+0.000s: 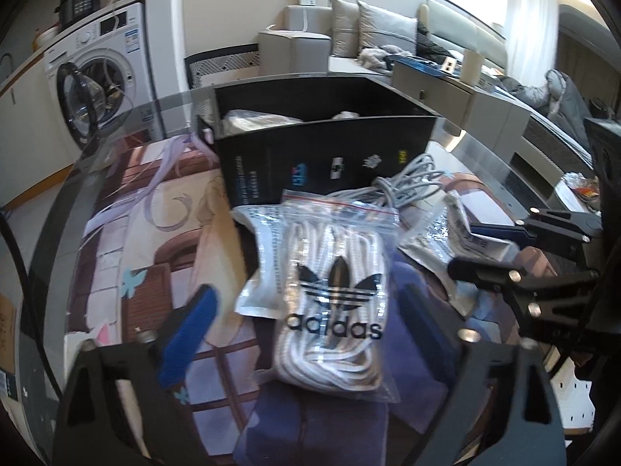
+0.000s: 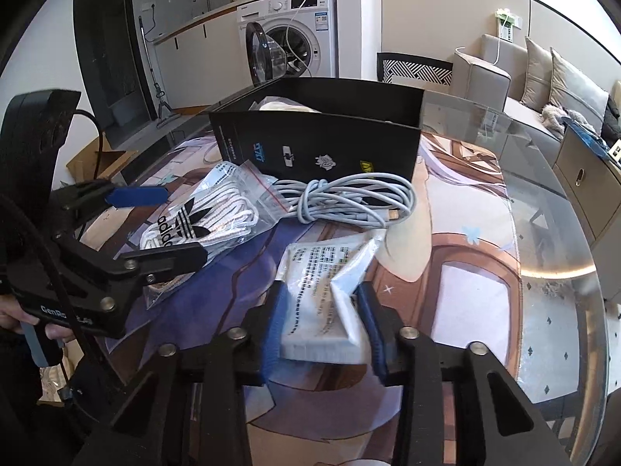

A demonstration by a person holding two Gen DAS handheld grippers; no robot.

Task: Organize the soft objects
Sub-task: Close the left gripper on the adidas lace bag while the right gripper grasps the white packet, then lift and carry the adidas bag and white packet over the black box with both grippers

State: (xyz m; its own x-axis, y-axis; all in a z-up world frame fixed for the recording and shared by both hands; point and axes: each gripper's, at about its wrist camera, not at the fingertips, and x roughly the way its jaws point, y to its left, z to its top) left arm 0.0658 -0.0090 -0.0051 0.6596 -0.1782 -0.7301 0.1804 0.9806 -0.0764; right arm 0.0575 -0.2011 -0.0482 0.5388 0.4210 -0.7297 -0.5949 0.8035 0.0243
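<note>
A clear zip bag of white Adidas laces lies on the printed mat, also in the right wrist view. My left gripper is open, its blue pads on either side of the bag; it shows at the left of the right wrist view. My right gripper is shut on a white sealed packet, seen in the left wrist view. A grey coiled cable lies before the open black box, which holds pale soft items.
The round glass table carries a printed mat. A washing machine with its door open stands behind. A sofa with cushions is at the back right. A cardboard box sits on the floor at left.
</note>
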